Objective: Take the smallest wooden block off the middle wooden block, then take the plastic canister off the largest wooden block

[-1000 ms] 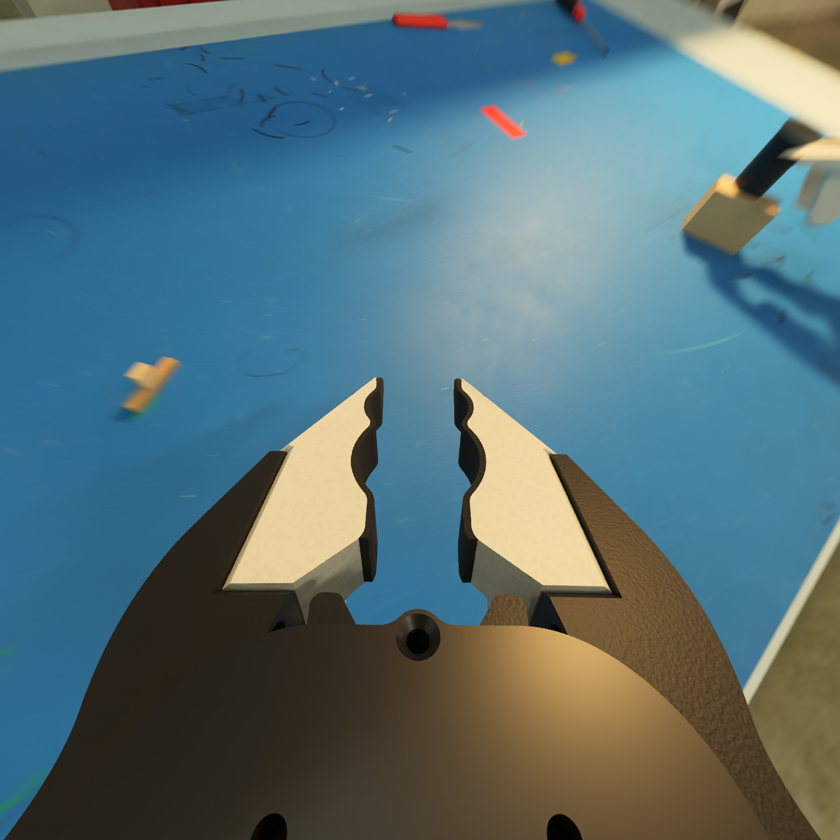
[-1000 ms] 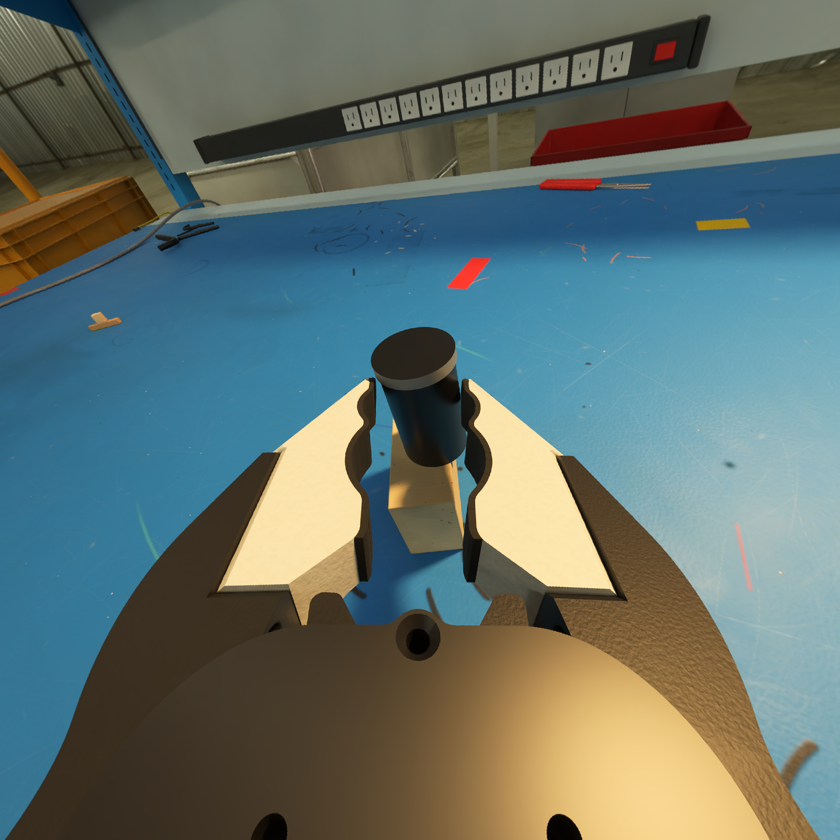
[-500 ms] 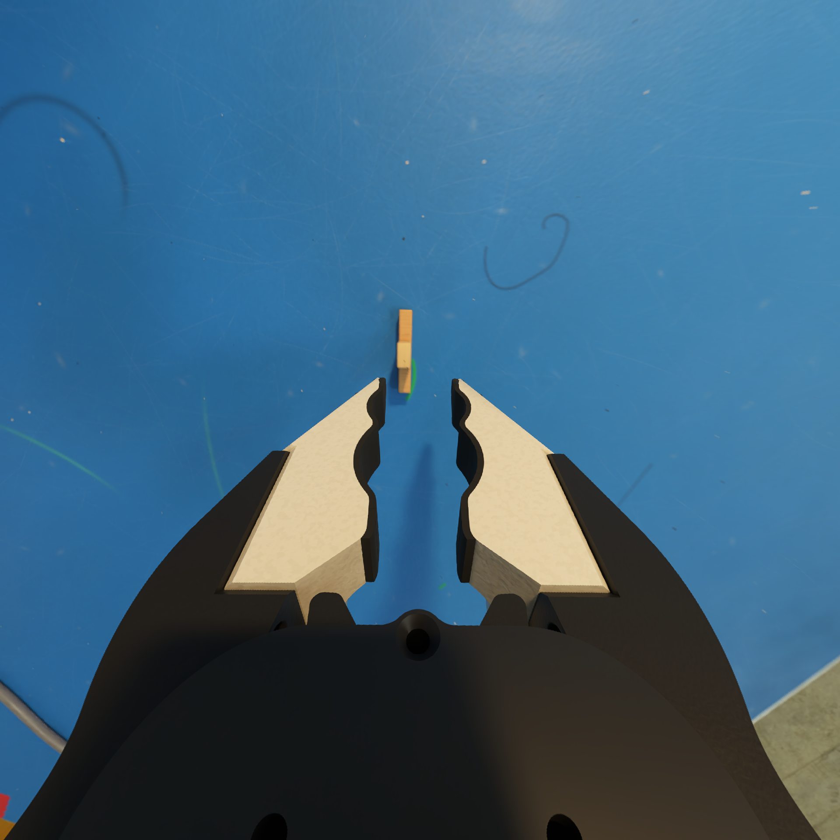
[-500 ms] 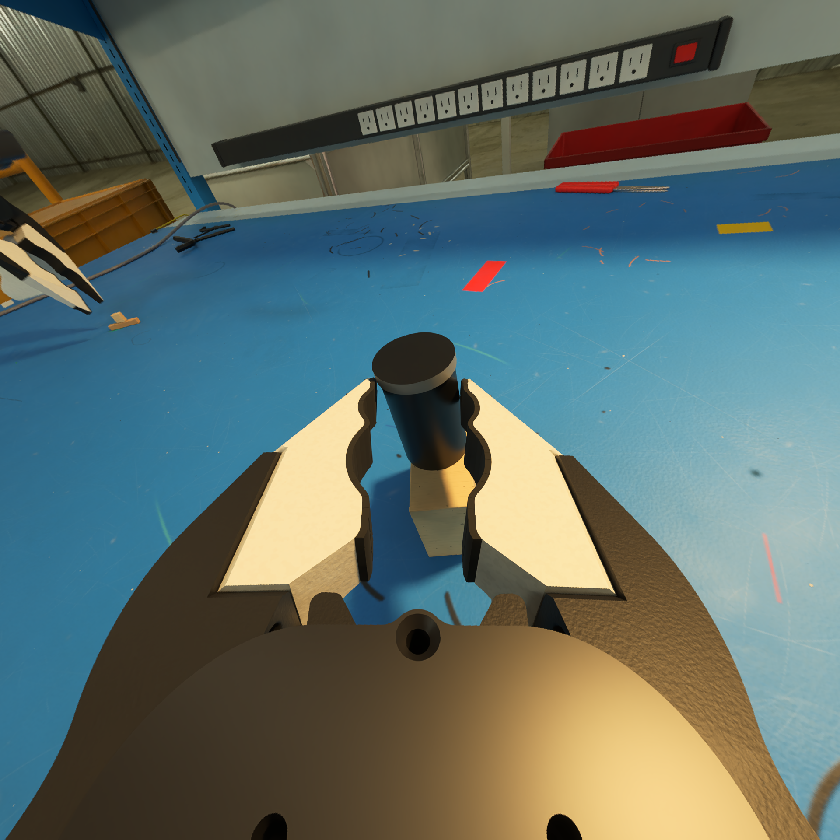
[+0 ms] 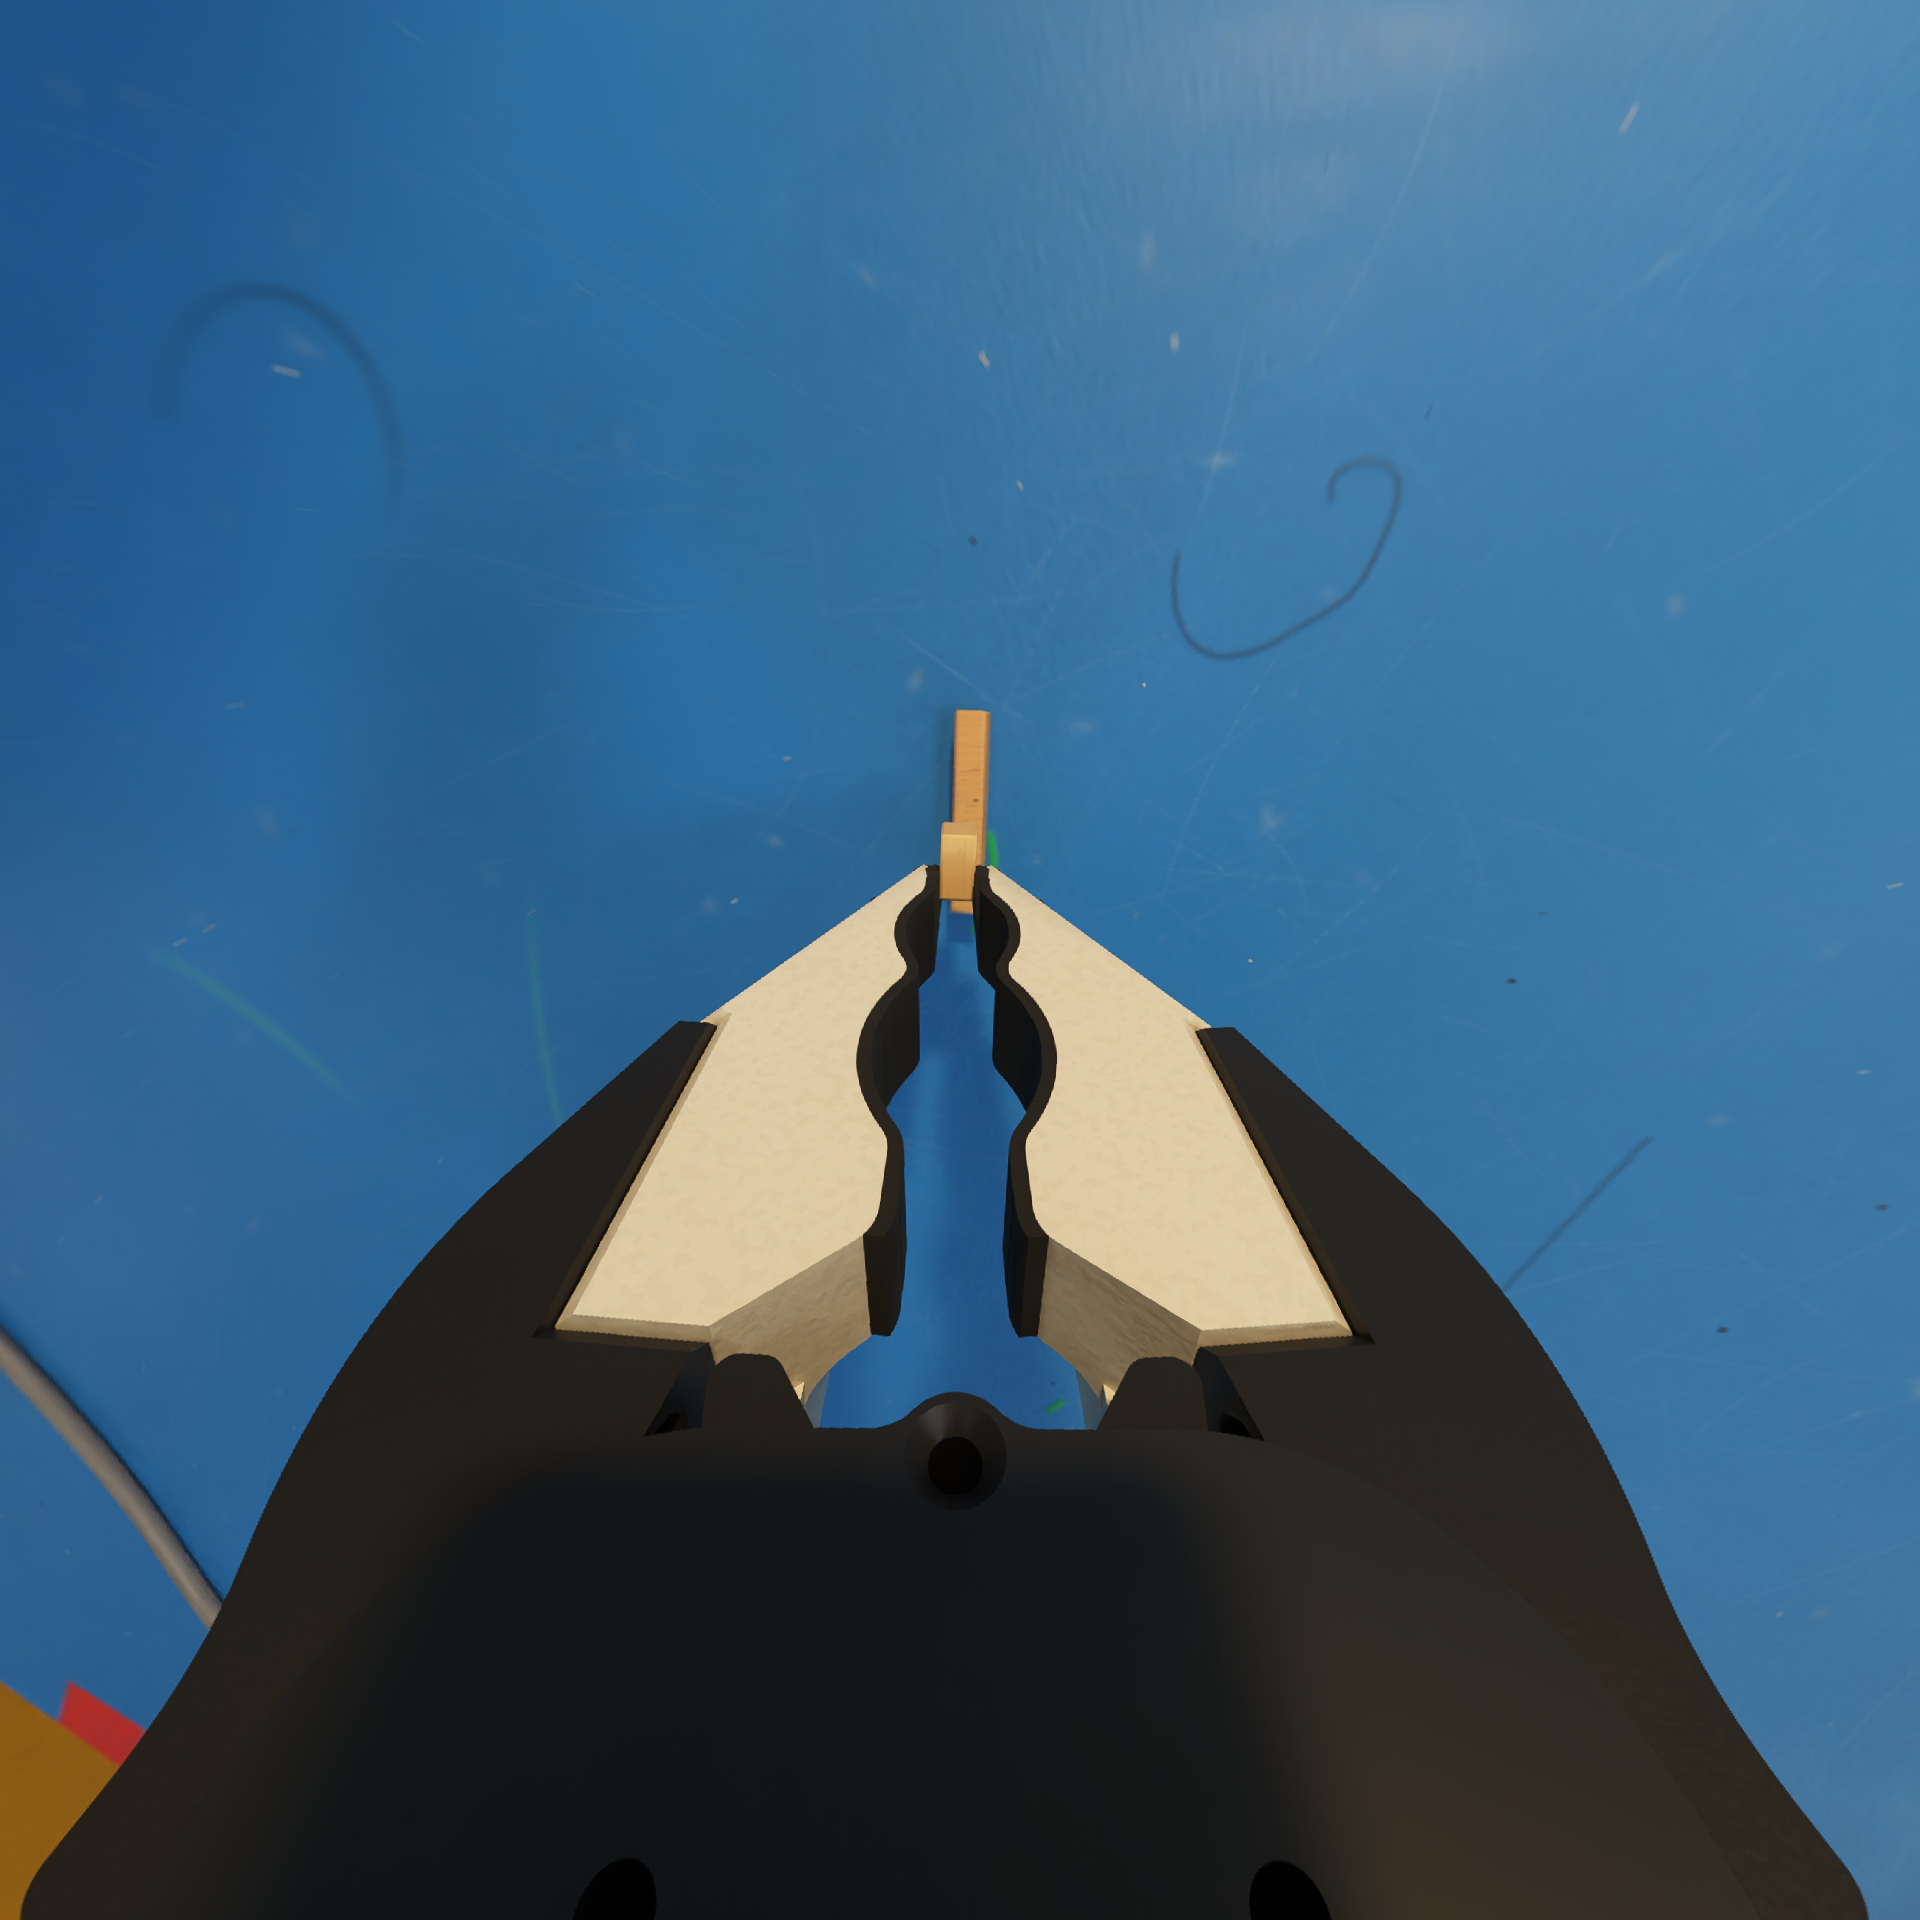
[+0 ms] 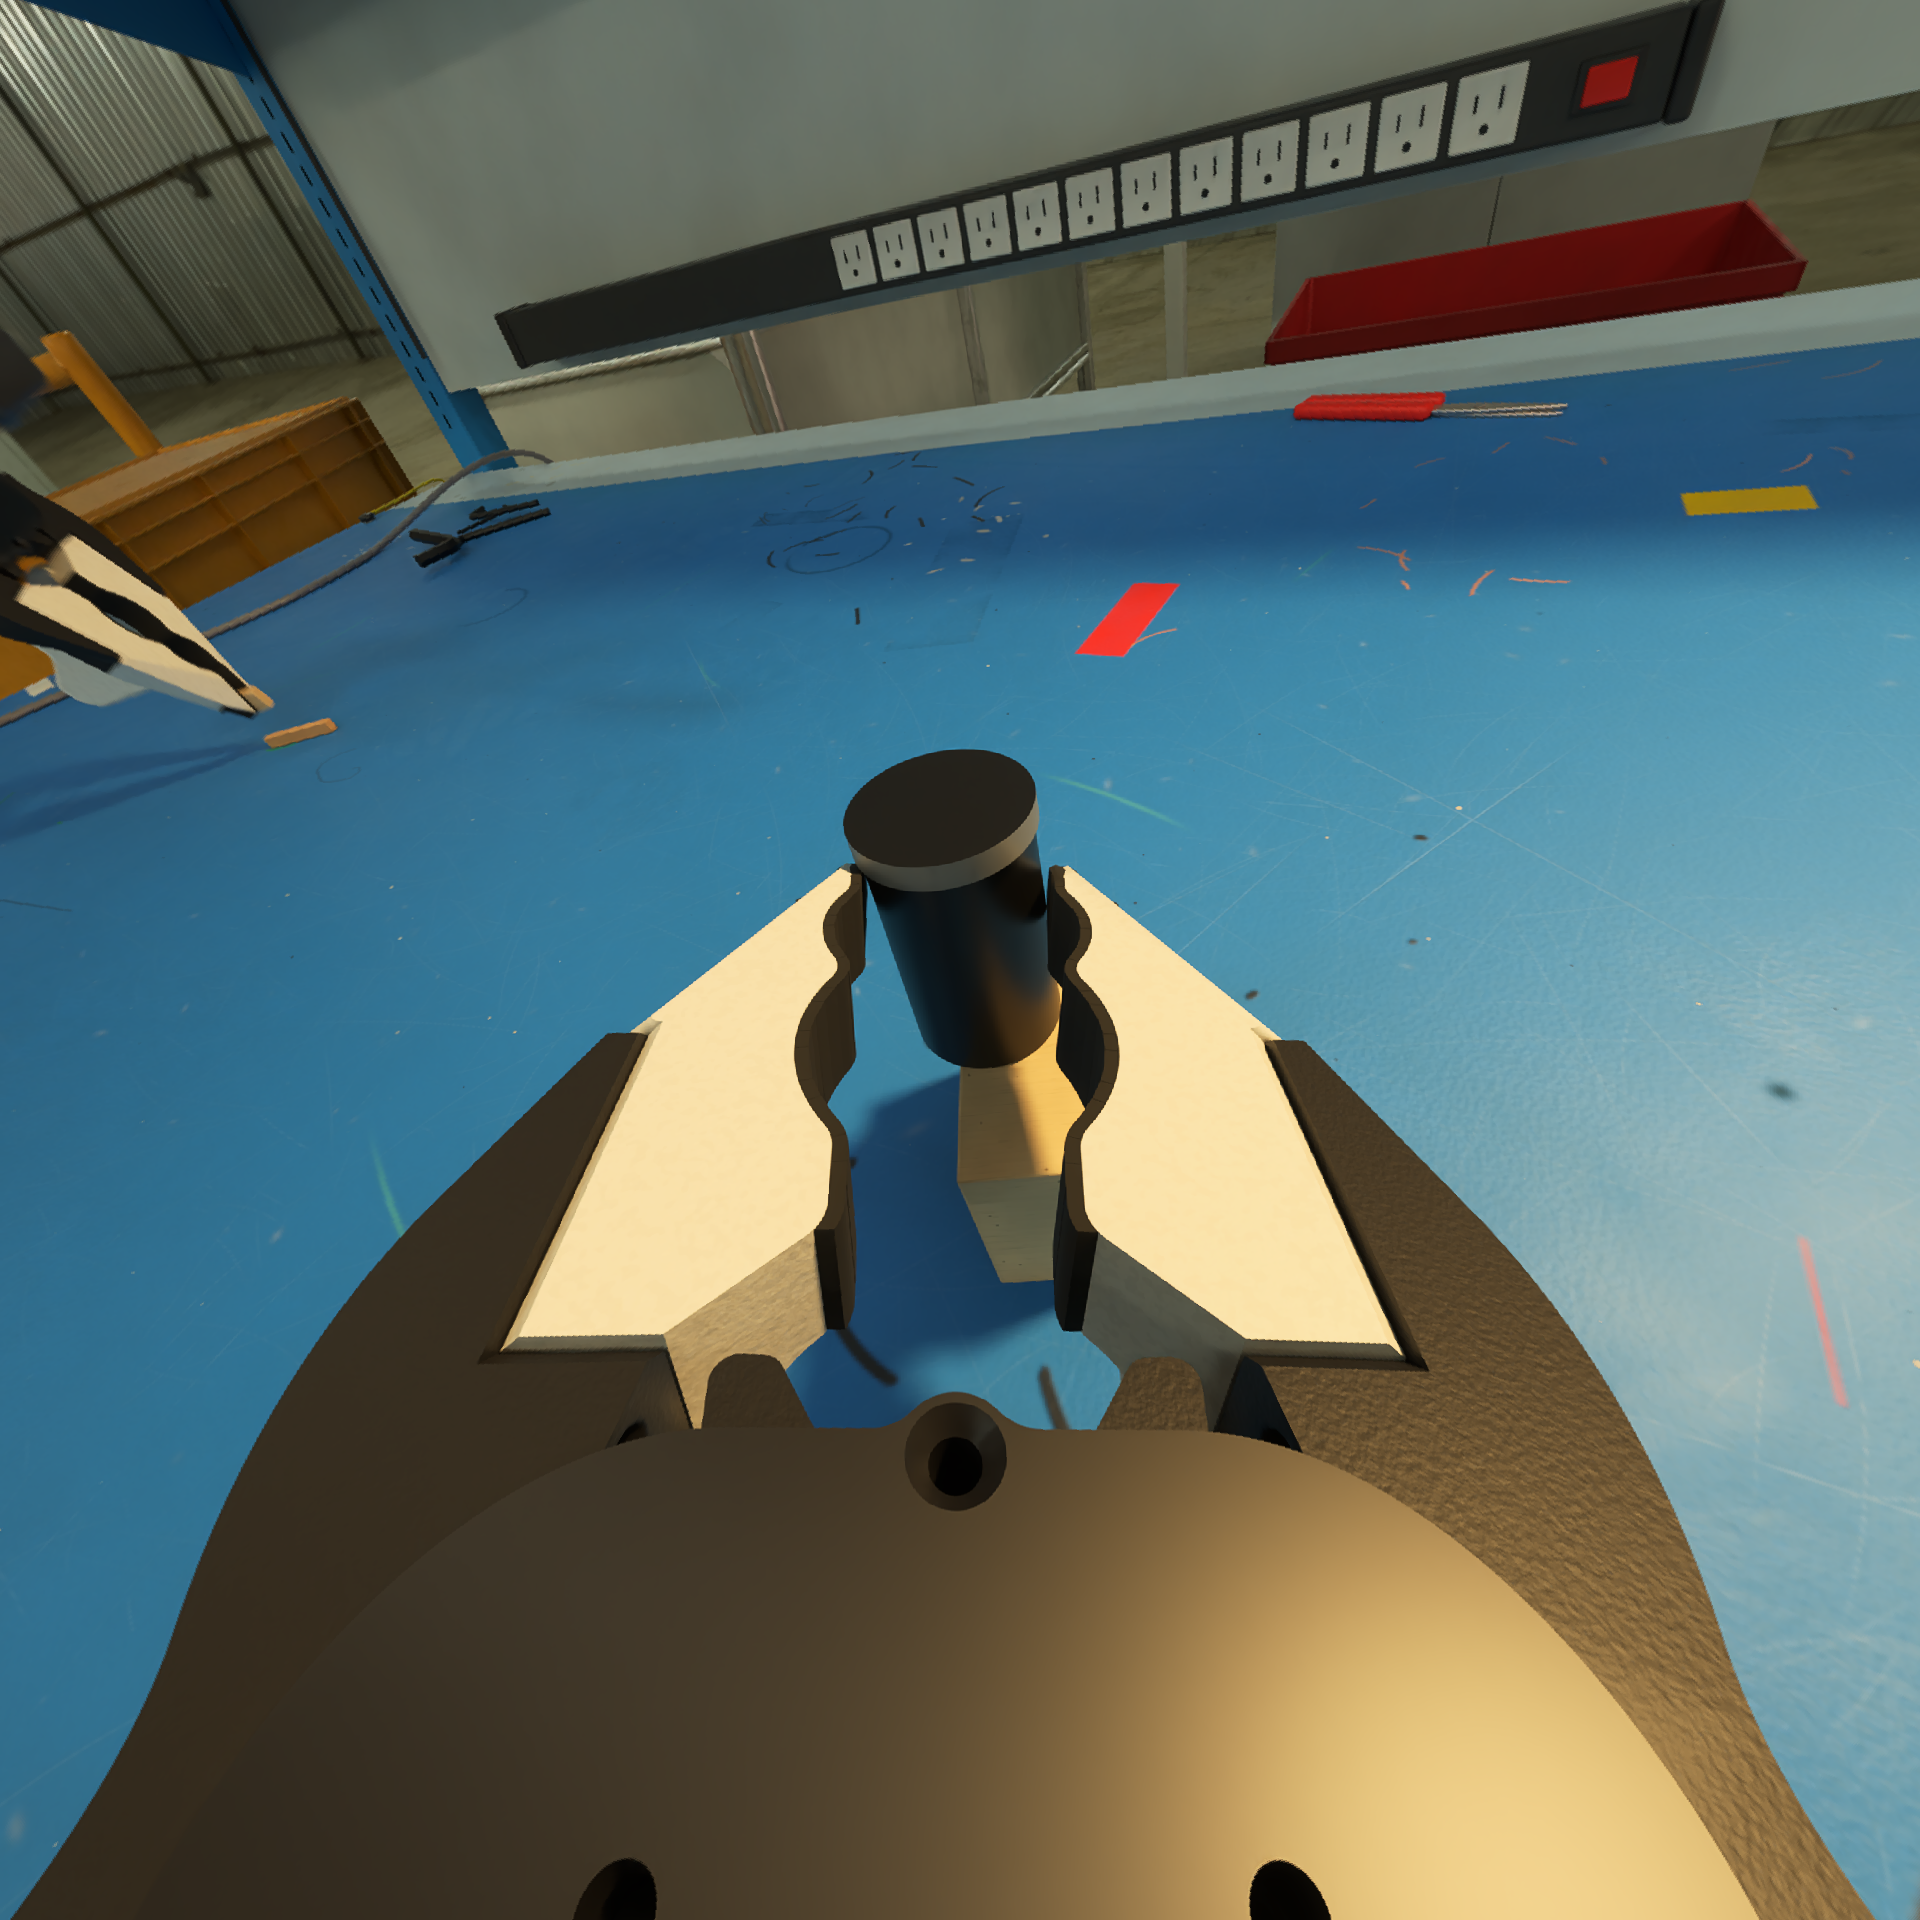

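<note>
In the left wrist view my left gripper (image 5: pixel 956 878) points down at the blue table and is shut on the smallest wooden block (image 5: pixel 958 857) at its fingertips. The thin middle wooden block (image 5: pixel 971 764) lies on the table just beyond. The right wrist view shows that gripper far left (image 6: pixel 244 701), with the middle block (image 6: pixel 299 732) beside its tip. My right gripper (image 6: pixel 956 883) is shut on the black plastic canister (image 6: pixel 961 935) and holds it upright. It sits above and a little left of the largest wooden block (image 6: pixel 1013 1164), with shadow between them.
A power strip (image 6: pixel 1143 197) and a red bin (image 6: pixel 1538 281) are at the back. A red-handled tool (image 6: pixel 1371 407), red tape (image 6: pixel 1127 618), yellow tape (image 6: pixel 1749 501), black tools (image 6: pixel 478 530) and an orange crate (image 6: pixel 239 488) are around. A grey cable (image 5: pixel 94 1465) runs at lower left.
My left gripper swung over the two small blocks, came down and shut on the smallest one. My right gripper has lifted the canister off the largest block, which now shows lower and to the right.
</note>
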Robot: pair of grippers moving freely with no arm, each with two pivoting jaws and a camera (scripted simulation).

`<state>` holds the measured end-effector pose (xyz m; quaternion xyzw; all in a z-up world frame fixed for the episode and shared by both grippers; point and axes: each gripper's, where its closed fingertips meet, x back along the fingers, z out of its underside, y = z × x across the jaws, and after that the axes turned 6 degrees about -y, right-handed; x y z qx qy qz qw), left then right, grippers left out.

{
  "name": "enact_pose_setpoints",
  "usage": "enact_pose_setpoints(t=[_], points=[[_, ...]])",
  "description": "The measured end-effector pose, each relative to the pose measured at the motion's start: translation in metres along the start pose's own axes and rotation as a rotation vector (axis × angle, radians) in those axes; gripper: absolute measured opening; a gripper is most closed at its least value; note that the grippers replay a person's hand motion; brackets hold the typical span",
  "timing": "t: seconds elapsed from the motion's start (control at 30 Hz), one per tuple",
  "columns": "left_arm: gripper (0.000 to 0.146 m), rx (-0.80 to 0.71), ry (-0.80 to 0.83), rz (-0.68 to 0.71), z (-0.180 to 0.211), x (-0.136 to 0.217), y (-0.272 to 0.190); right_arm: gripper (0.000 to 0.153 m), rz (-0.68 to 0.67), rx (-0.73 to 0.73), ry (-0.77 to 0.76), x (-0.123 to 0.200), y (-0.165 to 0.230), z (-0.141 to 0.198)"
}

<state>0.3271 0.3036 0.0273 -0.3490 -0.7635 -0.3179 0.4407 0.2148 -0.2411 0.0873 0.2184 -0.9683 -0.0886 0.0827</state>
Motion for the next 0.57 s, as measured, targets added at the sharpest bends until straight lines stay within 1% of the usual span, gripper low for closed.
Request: enact_pose_setpoints(t=[0.07, 0.17, 0.23, 0.3, 0.37, 0.43, 0.5, 0.57], points=[[0.006, 0.038, -0.113, -0.050, -0.010, 0.026, 0.004, 0.035, -0.004, -0.001, -0.003, 0.001, 0.001, 0.000], [0.006, 0.022, -0.331, -0.104, -0.041, 0.086, -0.004, 0.035, -0.006, -0.004, -0.015, 0.004, 0.002, -0.002], [0.005, -0.072, -0.448, -0.101, -0.069, 0.122, -0.031, 0.035, -0.007, -0.008, -0.023, 0.005, 0.003, -0.004], [0.006, -0.217, -0.497, -0.040, -0.095, 0.137, -0.077, 0.035, -0.012, -0.013, -0.032, 0.007, 0.004, -0.006], [0.006, -0.395, -0.477, 0.064, -0.114, 0.123, -0.135, 0.035, -0.021, -0.015, -0.038, 0.008, 0.006, -0.007], [0.006, -0.559, -0.406, 0.162, -0.123, 0.091, -0.188, 0.035, -0.025, -0.010, -0.043, 0.009, 0.007, -0.008], [0.006, -0.674, -0.330, 0.205, -0.128, 0.055, -0.221, 0.035, -0.027, -0.006, -0.045, 0.011, 0.008, -0.009], [0.006, -0.728, -0.286, 0.229, -0.134, 0.026, -0.239, 0.035, -0.031, -0.014, -0.050, 0.013, 0.009, -0.009]])
